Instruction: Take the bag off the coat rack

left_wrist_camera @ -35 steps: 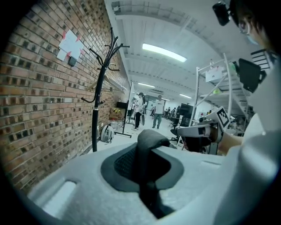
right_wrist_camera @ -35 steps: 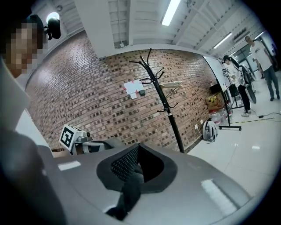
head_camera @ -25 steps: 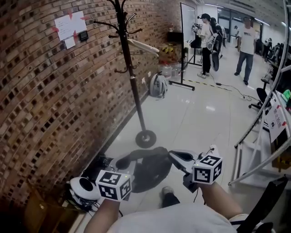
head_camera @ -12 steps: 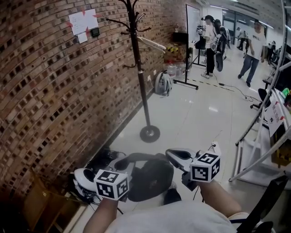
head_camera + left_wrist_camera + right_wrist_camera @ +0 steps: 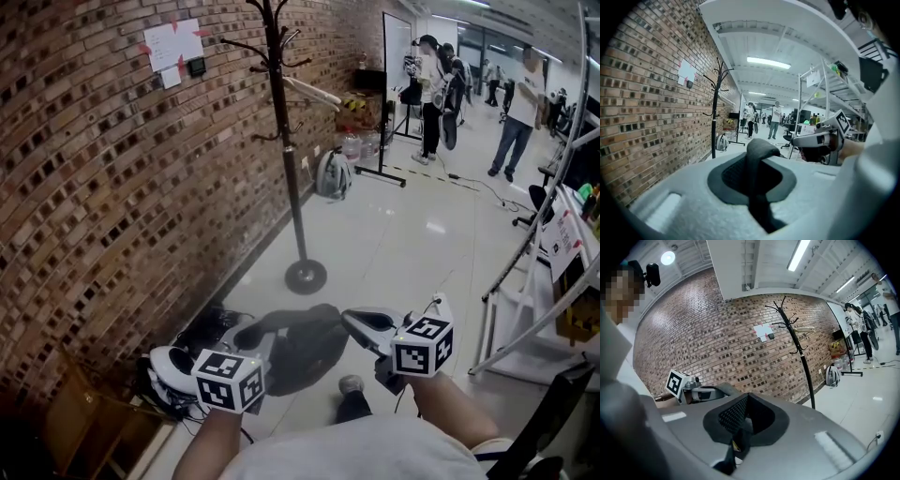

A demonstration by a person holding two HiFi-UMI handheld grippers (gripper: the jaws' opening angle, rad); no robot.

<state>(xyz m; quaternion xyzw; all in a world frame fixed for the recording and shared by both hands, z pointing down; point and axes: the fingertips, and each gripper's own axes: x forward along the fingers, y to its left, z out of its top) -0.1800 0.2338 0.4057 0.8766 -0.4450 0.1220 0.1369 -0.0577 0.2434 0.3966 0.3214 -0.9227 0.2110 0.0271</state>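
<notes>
The dark bag [image 5: 305, 352] sags between my two sets of jaws. It hangs soft and slack, so I judge it light, floppy and likelier to swing than to slip. My left gripper [image 5: 246, 339] is pinched tight on its strap [image 5: 758, 159], and my right gripper [image 5: 361, 323] is clamped on a strip of webbing [image 5: 737, 439] at the other side. The straps look like the sensible hold. The coat rack [image 5: 289, 159] stands well ahead of both jaws, and the bag is not on it.
</notes>
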